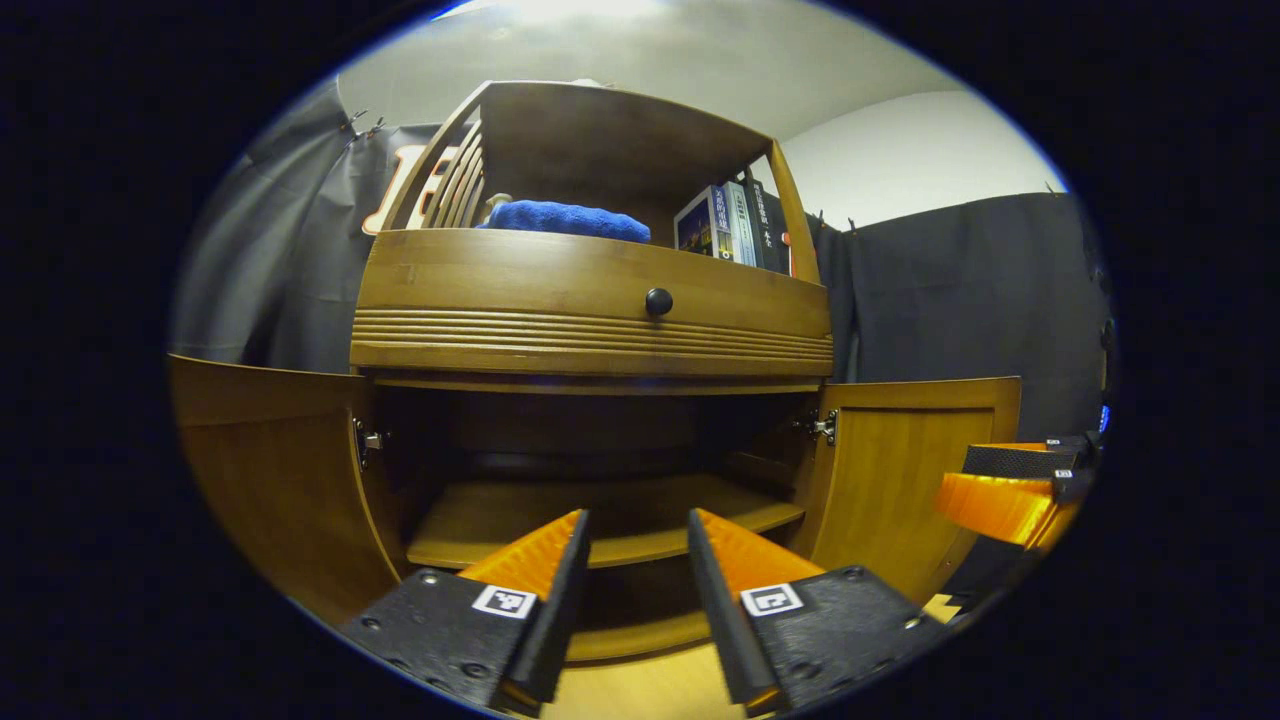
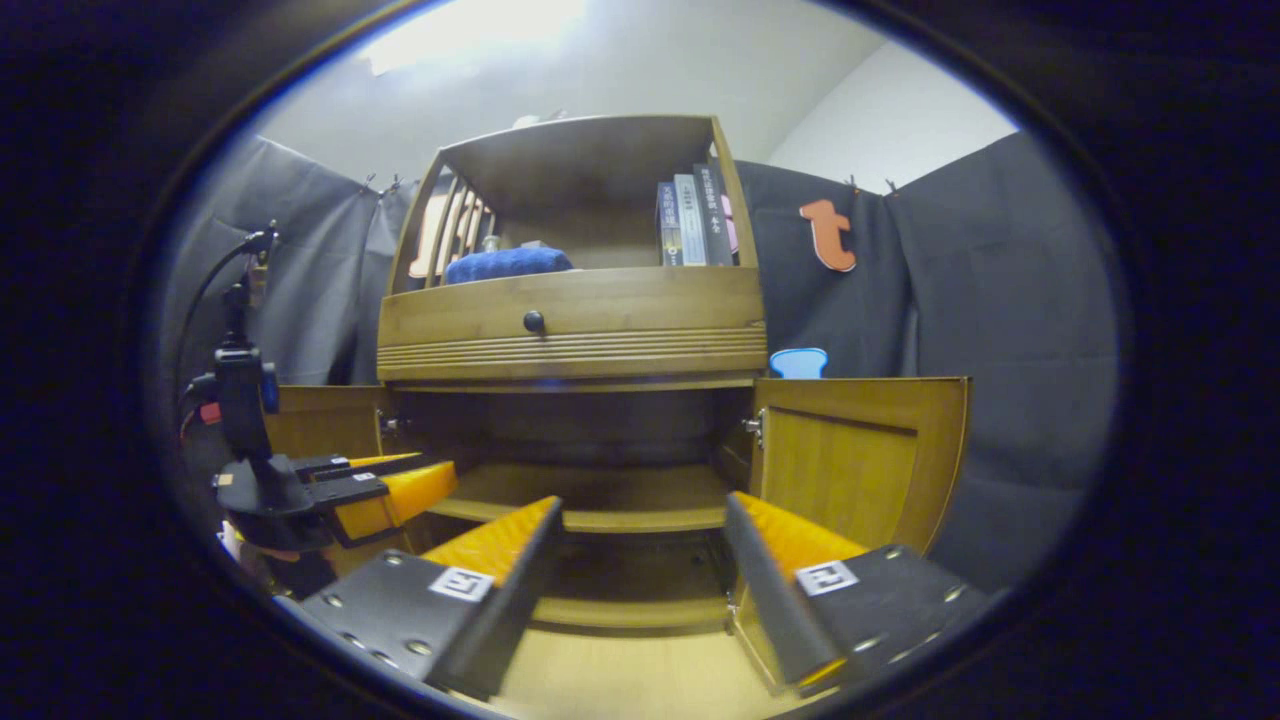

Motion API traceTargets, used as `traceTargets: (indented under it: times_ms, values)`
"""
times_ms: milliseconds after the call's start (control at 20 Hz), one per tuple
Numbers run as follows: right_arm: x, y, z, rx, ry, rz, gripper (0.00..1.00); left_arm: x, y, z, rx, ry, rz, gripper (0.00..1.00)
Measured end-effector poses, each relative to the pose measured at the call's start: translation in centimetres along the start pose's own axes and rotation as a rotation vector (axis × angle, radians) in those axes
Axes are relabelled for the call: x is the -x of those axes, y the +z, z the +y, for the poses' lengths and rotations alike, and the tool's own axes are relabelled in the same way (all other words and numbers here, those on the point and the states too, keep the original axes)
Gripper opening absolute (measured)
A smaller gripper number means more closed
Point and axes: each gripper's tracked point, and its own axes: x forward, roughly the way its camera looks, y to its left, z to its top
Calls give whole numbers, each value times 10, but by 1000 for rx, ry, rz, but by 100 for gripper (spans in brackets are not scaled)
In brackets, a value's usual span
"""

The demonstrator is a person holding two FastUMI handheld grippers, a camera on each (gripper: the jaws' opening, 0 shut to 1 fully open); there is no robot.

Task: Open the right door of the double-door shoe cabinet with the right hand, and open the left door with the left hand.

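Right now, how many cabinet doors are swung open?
2. The left wooden door stands swung out at the cabinet's left side; the right wooden door stands swung out at its right. Both grippers hang open in front, touching neither.

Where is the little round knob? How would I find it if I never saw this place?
Find the big wooden shoe cabinet with both lower doors swung open. Just above the open space runs a wide drawer front with grooved lines along its bottom edge, below the shelf holding a folded blue towel and books. The knob sits on that front: small, round and dark, the one dark spot on pale wood.
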Motion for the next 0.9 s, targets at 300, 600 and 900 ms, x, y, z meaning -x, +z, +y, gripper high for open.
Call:
traceTargets:
  times_ms: [300, 600, 900]
  values:
    - [0, 13, 4, -11, 33, -14, 94, -7, 0, 15, -8, 16, -11, 94]
    - [-3, 26, -4, 8, -4, -55, 96, -12, -8, 33, 0, 31, 11, 94]
    - [-7, 36, -6, 20, -22, -86, 94, -17, -1, 36, -8, 28, -18, 94]
